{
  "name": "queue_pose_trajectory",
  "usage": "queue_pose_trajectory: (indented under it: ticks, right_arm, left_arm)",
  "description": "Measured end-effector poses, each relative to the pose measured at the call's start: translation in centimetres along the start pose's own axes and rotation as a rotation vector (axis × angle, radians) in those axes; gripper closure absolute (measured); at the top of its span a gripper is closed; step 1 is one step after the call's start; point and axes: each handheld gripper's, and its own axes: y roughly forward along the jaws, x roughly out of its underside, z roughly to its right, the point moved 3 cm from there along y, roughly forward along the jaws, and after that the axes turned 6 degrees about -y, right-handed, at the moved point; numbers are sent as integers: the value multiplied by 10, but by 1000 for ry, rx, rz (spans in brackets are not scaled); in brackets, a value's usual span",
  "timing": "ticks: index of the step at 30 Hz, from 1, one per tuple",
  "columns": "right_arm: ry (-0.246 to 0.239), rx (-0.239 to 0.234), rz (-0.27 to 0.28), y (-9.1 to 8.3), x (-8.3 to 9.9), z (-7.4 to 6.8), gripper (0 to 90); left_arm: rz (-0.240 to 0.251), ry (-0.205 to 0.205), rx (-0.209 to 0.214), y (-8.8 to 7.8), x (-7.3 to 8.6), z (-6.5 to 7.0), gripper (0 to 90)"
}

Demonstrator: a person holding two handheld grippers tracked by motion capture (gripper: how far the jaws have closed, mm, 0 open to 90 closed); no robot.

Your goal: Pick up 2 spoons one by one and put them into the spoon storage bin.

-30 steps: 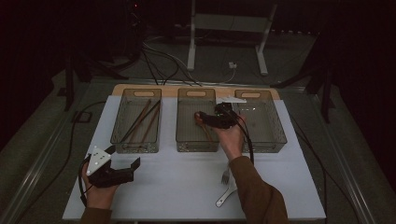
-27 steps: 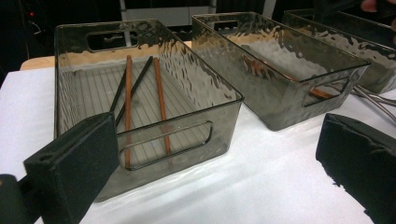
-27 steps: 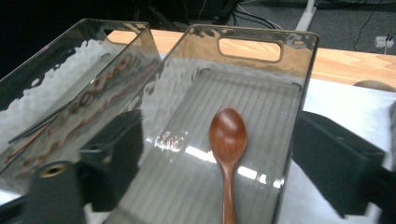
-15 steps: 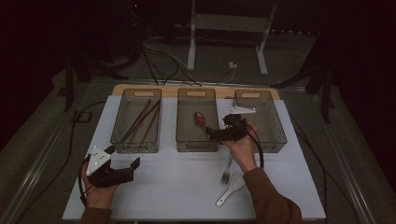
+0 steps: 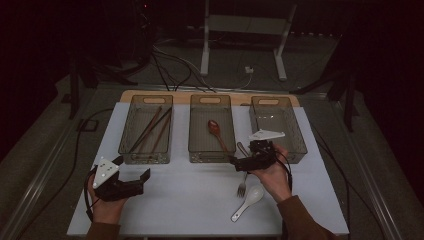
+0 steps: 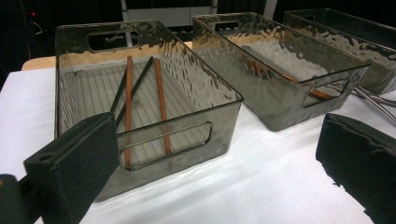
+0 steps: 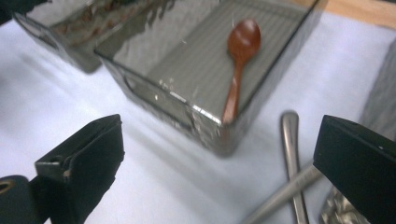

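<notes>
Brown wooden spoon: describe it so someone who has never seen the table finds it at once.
Three smoky clear bins stand in a row on the white table. Look in the middle bin: the brown wooden spoon lies alone there. The left bin holds chopsticks; the white spoon lies outside on the table.

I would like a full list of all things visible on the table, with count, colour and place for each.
table: one, white top.
bins: three, smoky clear, in a row at the far side.
chopsticks: three, two brown and one black, in the left bin.
wooden spoon: one, reddish brown, in the middle bin.
fork: one, metal, on the table before the middle bin.
ceramic spoon: one, white, beside the fork.
left tool: black, open, holds nothing, near left.
right tool: black, open, holds nothing, above the fork.
</notes>
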Motion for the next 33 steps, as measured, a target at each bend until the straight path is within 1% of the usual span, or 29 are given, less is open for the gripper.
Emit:
queue_pose_trajectory:
  ticks: [3,10,15,21,26,27,33]
  right_arm:
    - [6,-4,-13,-6,13,4,17]
    - [15,0,-45,-17,36,9,18]
    - [36,-8,-60,-21,54,12,19]
    - [48,-22,-88,-25,72,12,21]
    - [55,-27,-106,-26,84,13,25]
    - [57,-26,-110,-26,85,13,48]
    - [62,-29,-135,-27,96,13,61]
  left_arm:
    - [-5,2,0,1,0,1,6]
    - [-4,5,2,1,0,2,6]
    - [-6,7,1,1,0,2,6]
    - [-7,5,0,2,0,2,6]
    - [-6,8,1,2,0,3,6]
    - [-5,6,1,2,0,3,6]
    - [-5,6,1,1,0,3,6]
